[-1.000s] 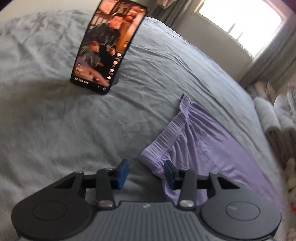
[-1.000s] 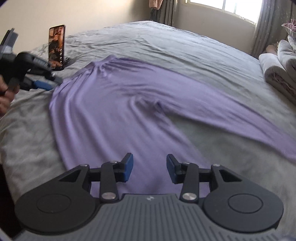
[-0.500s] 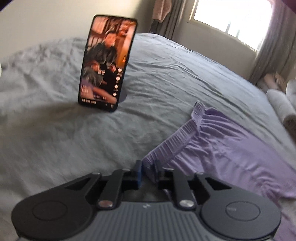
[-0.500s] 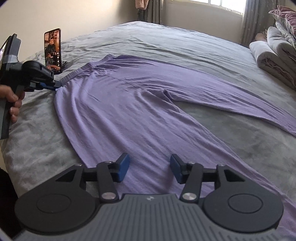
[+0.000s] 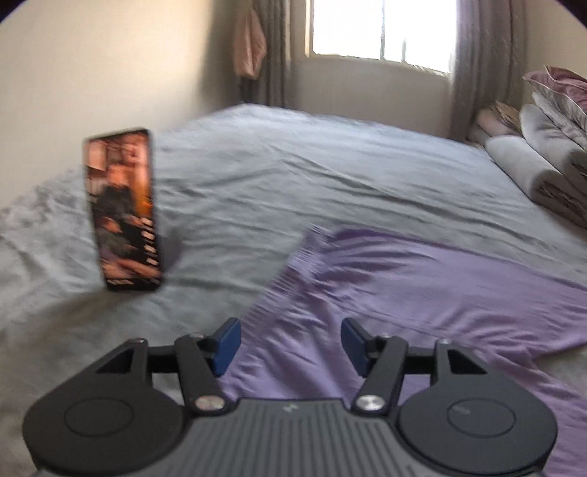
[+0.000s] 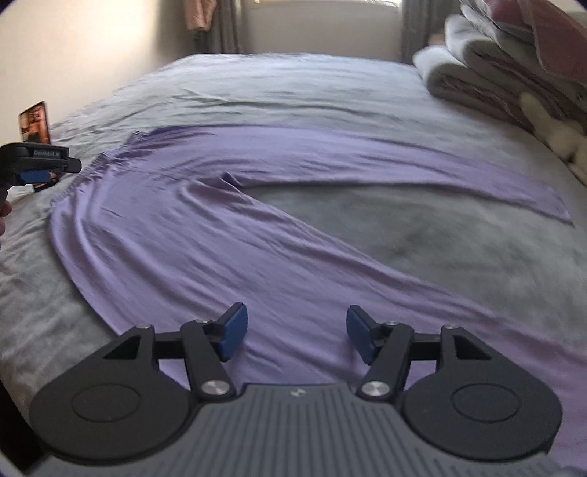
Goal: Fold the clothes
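Purple trousers (image 6: 205, 235) lie flat on the grey bedspread (image 6: 293, 88), legs spread in a V toward the right, waistband (image 6: 88, 172) at the left. My left gripper (image 5: 290, 341) hovers just above the waistband end (image 5: 293, 271); its jaws are opening and nothing is pinched between them. The right wrist view shows it from the side at the far left (image 6: 47, 172), held by a hand. My right gripper (image 6: 295, 330) hangs over the near trouser leg, jaws also opening, with cloth below the pads but not gripped.
A phone (image 5: 123, 209) with a lit screen stands upright on the bed left of the waistband. Folded blankets and pillows (image 6: 495, 62) are stacked at the bed's right side. A window (image 5: 381, 29) and curtains lie beyond the far edge.
Half a second ago the left gripper was shut on the waistband corner; it has let go, opened and rolled level. The right gripper's jaws have widened and it has shifted along the near leg.
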Tool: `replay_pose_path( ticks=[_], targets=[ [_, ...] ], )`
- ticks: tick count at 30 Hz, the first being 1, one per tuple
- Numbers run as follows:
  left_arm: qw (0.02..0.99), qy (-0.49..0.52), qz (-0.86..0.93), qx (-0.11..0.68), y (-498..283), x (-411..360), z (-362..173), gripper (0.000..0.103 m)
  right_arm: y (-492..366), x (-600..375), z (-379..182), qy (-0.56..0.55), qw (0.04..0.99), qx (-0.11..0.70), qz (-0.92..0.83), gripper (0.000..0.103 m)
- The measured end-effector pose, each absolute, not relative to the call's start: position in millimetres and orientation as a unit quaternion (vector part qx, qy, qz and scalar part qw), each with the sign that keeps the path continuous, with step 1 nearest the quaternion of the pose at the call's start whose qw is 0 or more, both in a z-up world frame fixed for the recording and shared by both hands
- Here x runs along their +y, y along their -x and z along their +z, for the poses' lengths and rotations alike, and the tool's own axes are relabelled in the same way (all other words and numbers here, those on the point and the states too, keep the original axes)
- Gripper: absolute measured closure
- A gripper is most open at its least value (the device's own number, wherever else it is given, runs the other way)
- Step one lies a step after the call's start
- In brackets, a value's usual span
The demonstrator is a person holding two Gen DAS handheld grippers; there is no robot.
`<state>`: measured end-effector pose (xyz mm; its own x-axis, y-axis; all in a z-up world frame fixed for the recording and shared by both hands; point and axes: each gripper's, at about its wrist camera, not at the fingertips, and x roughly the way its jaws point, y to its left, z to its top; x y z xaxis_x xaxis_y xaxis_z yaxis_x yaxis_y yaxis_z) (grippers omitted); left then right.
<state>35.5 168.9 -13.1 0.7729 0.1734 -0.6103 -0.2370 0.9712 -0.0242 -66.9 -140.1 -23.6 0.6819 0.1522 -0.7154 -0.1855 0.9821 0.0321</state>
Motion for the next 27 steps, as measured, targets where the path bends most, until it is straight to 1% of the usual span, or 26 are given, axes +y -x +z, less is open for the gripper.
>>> replay_pose_path(
  ticks=[6,9,12,16,19,22,27],
  targets=[
    [0.934,0.050,0.092,0.341,-43.6,152.0,-18.9,0.025,70.2,-152.3,-21.3,0.028,0.912,0.404,0.069,0.033],
    [0.932,0.050,0.084,0.349,-44.7,145.5,-21.5,0.022,68.2,-156.1,-16.9,0.010,0.910,0.410,0.062,0.031],
    [0.929,0.045,0.083,0.358,-49.0,141.4,-24.3,0.020,66.7,-158.5,-12.4,-0.024,0.909,0.413,0.056,0.029],
    [0.923,0.065,0.068,0.372,-53.3,136.6,-21.9,0.018,65.3,-160.3,-8.4,-0.075,0.901,0.425,0.040,0.028],
    [0.925,0.070,0.052,0.370,-51.6,128.6,-17.8,0.014,70.1,-161.1,-4.8,-0.102,0.896,0.431,0.026,0.028],
    [0.926,0.066,0.045,0.369,-47.6,118.8,-16.7,0.012,82.9,-162.3,2.2,-0.108,0.895,0.432,0.010,0.028],
    [0.922,0.076,0.021,0.378,-38.3,107.0,-17.0,0.011,111.9,-163.9,17.1,-0.100,0.900,0.425,-0.004,0.025]
  ],
)
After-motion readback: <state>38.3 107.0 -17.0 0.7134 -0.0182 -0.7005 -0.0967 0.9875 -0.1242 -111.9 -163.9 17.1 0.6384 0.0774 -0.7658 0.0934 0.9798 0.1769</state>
